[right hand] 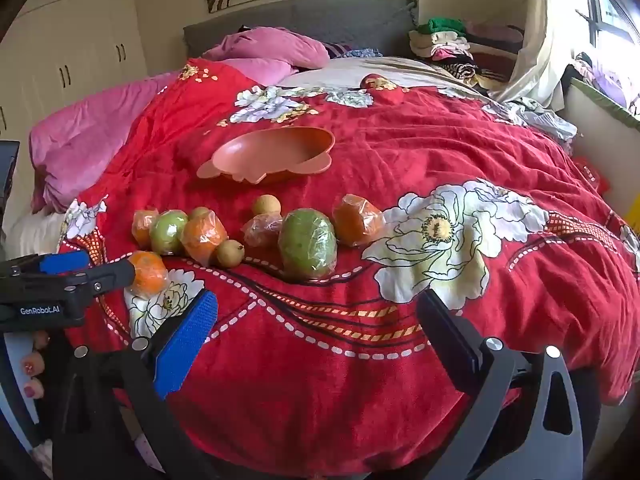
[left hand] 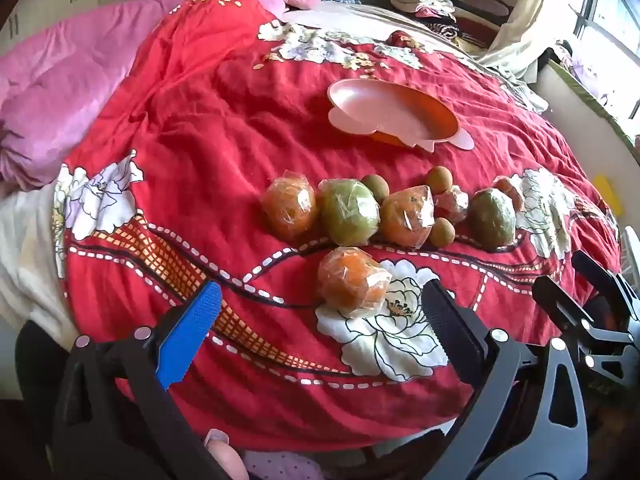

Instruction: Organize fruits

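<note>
Several plastic-wrapped fruits lie in a row on the red floral bedspread [left hand: 224,128]: oranges, green fruits and small brown ones. One wrapped orange [left hand: 354,282] lies apart, nearest my left gripper [left hand: 320,308], which is open and empty just before it. It also shows in the right wrist view [right hand: 148,272]. A large green fruit [right hand: 308,244] lies ahead of my right gripper [right hand: 316,316], which is open and empty. An empty orange plate [left hand: 392,114] sits beyond the row, also in the right wrist view [right hand: 272,152].
The right gripper shows at the right edge of the left wrist view [left hand: 592,304]; the left gripper shows at the left of the right wrist view [right hand: 68,276]. A pink duvet [left hand: 60,92] lies left. Folded clothes [right hand: 448,44] are stacked by the headboard.
</note>
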A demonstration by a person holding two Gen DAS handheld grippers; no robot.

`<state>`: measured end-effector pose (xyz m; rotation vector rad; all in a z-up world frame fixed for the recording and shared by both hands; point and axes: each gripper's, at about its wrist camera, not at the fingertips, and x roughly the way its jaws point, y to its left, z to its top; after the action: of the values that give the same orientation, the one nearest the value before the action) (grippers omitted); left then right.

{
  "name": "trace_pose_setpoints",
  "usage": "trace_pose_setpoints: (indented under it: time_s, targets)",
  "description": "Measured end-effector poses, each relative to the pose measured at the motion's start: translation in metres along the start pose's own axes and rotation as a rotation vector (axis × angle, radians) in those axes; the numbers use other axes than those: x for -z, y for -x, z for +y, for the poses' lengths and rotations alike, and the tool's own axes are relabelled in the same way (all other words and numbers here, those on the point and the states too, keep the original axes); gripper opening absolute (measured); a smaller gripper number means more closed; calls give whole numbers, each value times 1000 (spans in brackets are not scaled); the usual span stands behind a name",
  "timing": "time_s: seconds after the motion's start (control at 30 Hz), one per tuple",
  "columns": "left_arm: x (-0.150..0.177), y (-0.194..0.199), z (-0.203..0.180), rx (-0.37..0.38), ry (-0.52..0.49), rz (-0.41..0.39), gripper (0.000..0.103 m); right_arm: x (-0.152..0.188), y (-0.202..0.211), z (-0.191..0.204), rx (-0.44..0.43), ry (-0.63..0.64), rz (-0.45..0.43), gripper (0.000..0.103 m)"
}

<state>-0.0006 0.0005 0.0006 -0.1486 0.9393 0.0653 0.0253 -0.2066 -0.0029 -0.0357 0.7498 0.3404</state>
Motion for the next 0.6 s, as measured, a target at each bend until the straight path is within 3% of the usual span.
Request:
trace_pose_setpoints:
  time_s: [0.6]
  targets:
    - [-3, 3, -1, -11, -12, -1, 94, -1, 4, 3, 7, 16, 2, 99]
